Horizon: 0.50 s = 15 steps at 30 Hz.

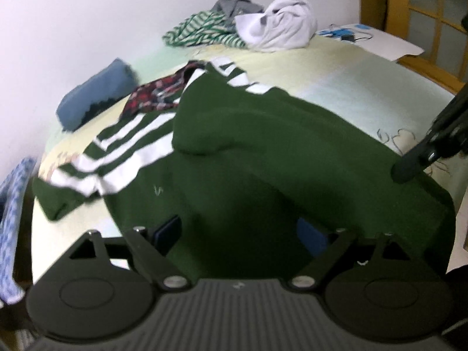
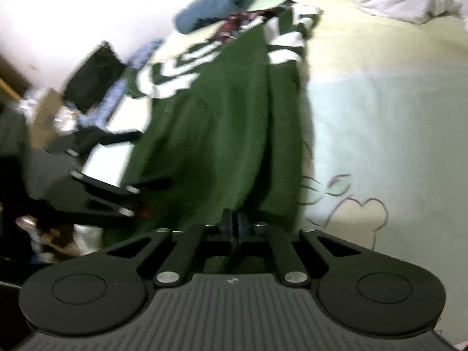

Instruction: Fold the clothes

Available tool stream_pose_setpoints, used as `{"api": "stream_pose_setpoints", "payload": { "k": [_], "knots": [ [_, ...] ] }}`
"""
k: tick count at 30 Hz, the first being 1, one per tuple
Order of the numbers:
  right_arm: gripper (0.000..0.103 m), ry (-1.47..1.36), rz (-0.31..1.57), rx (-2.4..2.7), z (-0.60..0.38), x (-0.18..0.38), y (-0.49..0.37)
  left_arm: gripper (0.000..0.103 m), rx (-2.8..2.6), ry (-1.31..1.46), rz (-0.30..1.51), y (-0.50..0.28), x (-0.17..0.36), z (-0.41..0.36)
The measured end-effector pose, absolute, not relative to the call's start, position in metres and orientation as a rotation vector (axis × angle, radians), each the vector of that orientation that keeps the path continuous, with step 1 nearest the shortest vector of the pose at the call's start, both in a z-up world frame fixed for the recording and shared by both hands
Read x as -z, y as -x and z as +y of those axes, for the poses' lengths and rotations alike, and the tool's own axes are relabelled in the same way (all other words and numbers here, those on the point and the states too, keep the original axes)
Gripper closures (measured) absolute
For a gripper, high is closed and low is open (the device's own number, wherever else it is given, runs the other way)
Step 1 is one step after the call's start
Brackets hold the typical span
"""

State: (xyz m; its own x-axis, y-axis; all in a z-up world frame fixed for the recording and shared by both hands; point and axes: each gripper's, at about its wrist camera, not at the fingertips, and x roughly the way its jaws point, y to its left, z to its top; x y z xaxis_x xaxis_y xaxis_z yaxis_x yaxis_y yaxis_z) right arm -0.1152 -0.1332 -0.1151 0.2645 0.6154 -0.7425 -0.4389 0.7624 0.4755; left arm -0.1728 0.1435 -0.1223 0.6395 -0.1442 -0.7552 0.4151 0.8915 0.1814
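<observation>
On the bed [image 1: 336, 67], your green sweater [image 1: 263, 152] lies spread over the pale sheet, its body reaching from the near edge toward the middle. One striped sleeve [image 1: 122, 149], green and white, trails off to the left in the left wrist view, its cuff lying near the bed's edge. The other striped part [image 1: 242, 77] sits at the far end of the sweater.

Your right gripper [image 2: 235, 225] has its jaws pressed tight together at the sweater's near hem, and green cloth rises straight up from them; whether the cloth is pinched between the pads is too blurred to tell for sure, though the fabric looks drawn into folds there. In the left wrist view the same gripper [image 1: 409, 166] shows as a dark tip on the sweater's right edge.

Your left gripper [image 1: 242, 234] stands with its jaws wide apart, over the sweater's near part, with nothing gripped between them.

Beyond the sweater, a red patterned cloth [image 1: 158, 93] lies just beside the far sleeve, and a blue bundle [image 1: 96, 96] sits against the wall. Farther back lie a green-striped garment [image 1: 201, 30], a grey one [image 1: 237, 4] and a white one [image 1: 280, 23], heaped together. A white board [image 1: 389, 44] with small blue items rests near the window frame [image 1: 424, 20].
</observation>
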Motion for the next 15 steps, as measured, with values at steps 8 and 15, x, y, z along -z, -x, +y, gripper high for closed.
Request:
{"api": "stream_pose_setpoints", "payload": {
  "k": [8, 15],
  "knots": [
    [0.099, -0.164, 1.065, -0.995, -0.154, 0.074, 0.134, 0.011, 0.166, -0.294, 0.810, 0.180, 0.111, 0.134],
    [0.092, -0.213, 1.313, -0.963, -0.163, 0.130, 0.125, 0.010, 0.107, -0.308, 0.812, 0.190, 0.113, 0.112]
  ]
}}
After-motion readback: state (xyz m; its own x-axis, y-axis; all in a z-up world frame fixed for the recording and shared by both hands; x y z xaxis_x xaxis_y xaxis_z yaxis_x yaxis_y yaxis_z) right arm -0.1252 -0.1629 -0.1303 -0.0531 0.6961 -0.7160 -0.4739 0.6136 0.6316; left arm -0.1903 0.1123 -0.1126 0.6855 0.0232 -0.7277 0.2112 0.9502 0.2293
